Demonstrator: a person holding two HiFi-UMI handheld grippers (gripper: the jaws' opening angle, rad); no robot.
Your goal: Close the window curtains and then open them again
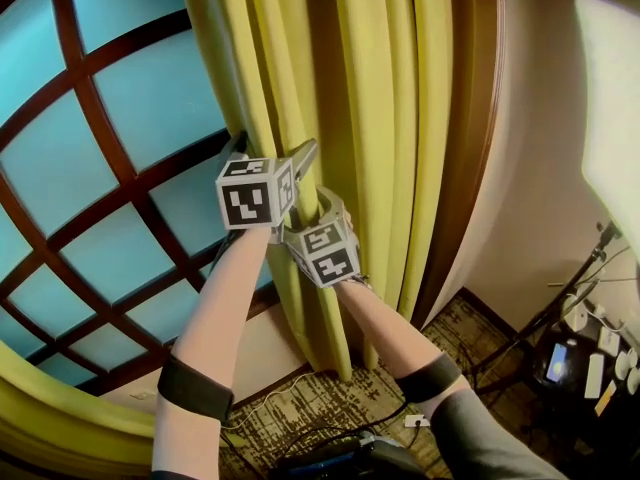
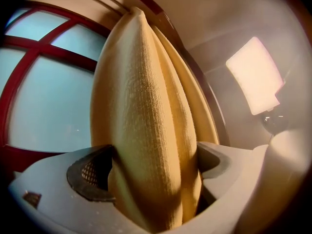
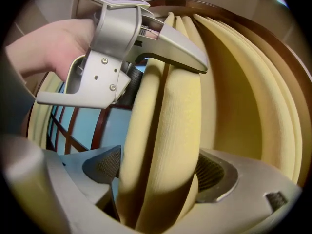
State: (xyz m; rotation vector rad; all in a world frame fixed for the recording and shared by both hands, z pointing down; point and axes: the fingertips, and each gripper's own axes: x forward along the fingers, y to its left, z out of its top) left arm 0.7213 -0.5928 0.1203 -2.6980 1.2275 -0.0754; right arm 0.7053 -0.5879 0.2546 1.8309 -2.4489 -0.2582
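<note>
Curtain [image 1: 340, 88] hangs bunched in tight folds at the right edge of the window [image 1: 110, 168], with the panes uncovered.

Left gripper [image 2: 153, 174] is clamped on a thick fold. Right gripper [image 3: 156, 174], jaws wide, pinches the fold just below it.

Judgement: the curtain stands open; whether the closing pull is done or still to come, I cannot tell.

Curtain [image 1: 380, 118]: cloth, matt, fine ribbed weave. Window frame [image 1: 478, 118]: dk wood, glossy varnish. Right gripper [image 3: 158, 170] pads [image 3: 214, 172]: grey, rough mesh texture.

Loose cables [image 1: 262, 410] lie across the patterned carpet [image 1: 462, 330].
</note>
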